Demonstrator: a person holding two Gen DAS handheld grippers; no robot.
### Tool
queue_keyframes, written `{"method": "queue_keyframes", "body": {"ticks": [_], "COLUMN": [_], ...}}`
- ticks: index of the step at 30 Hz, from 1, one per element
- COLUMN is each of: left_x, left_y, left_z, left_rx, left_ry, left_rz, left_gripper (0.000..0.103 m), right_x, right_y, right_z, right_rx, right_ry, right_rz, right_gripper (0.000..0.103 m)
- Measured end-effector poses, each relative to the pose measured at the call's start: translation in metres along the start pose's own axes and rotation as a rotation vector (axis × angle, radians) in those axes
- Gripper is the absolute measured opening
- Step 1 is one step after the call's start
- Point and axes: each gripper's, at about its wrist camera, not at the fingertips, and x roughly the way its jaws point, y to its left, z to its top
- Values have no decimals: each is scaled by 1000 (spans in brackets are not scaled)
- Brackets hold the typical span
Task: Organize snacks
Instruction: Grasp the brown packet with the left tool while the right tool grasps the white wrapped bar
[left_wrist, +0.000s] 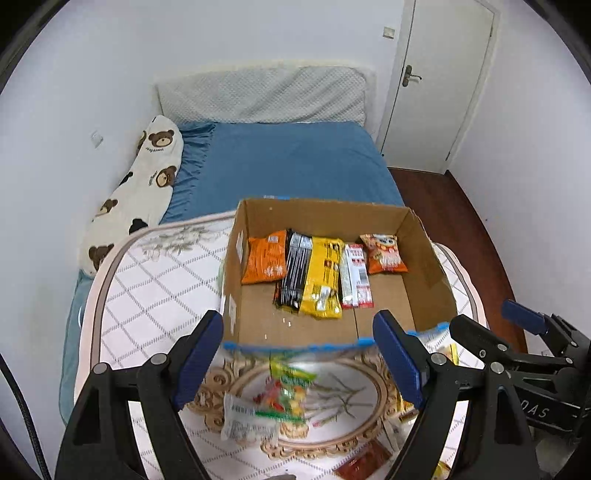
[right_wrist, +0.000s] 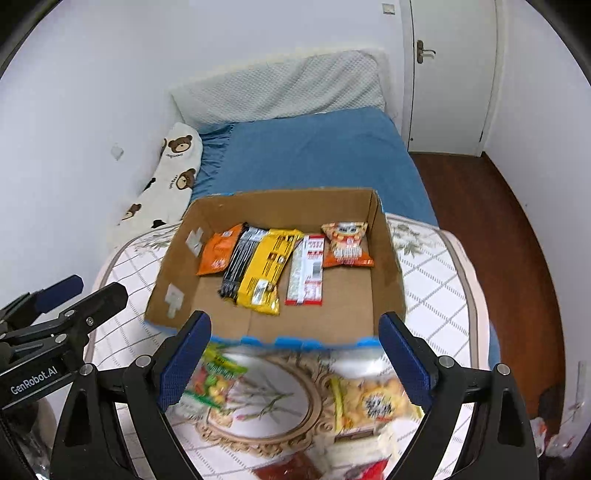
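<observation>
A cardboard box (left_wrist: 255, 325) (right_wrist: 258, 325) stands on a patterned table (left_wrist: 155, 288) (right_wrist: 436, 295). In it lie an orange pack (left_wrist: 266, 258) (right_wrist: 218, 253), a black pack (left_wrist: 295, 273) (right_wrist: 240, 266), a yellow pack (left_wrist: 323, 280) (right_wrist: 267, 271), a red and white pack (left_wrist: 356, 277) (right_wrist: 308, 275) and an orange chip bag (left_wrist: 384, 254) (right_wrist: 347, 245). In front of the box lie a green snack bag (left_wrist: 288, 391) (right_wrist: 212, 380) and a yellow snack bag (right_wrist: 373, 402). My left gripper (left_wrist: 299, 354) and right gripper (right_wrist: 295, 358) are open and empty above them.
Red wrappers (left_wrist: 364, 461) (right_wrist: 288, 469) lie at the table's near edge. A blue bed (left_wrist: 288, 162) with a bear-print pillow (left_wrist: 147, 184) stands behind the table. A white door (left_wrist: 443, 74) and dark wood floor (right_wrist: 498, 229) are on the right.
</observation>
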Motion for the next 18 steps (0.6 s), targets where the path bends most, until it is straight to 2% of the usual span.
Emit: {"method": "queue_keyframes", "body": {"ticks": [5, 9, 13, 18], "left_x": [7, 36, 82, 133], "left_y": [2, -12, -54, -108], "left_z": [-40, -90, -152, -212], "left_rx": [-15, 36, 231, 444], "left_ry": [73, 205, 371, 528], "left_rz": [16, 16, 2, -49], "left_gripper": [83, 83, 83, 83], "right_x": [4, 24, 42, 50], "right_y": [-16, -43, -77, -117], "right_z": [-39, -79, -124, -177], "right_rx": [61, 149, 248, 346], "right_ry": [87, 180, 270, 343], "right_rz": [41, 58, 39, -5], "right_gripper": [94, 94, 94, 92]}}
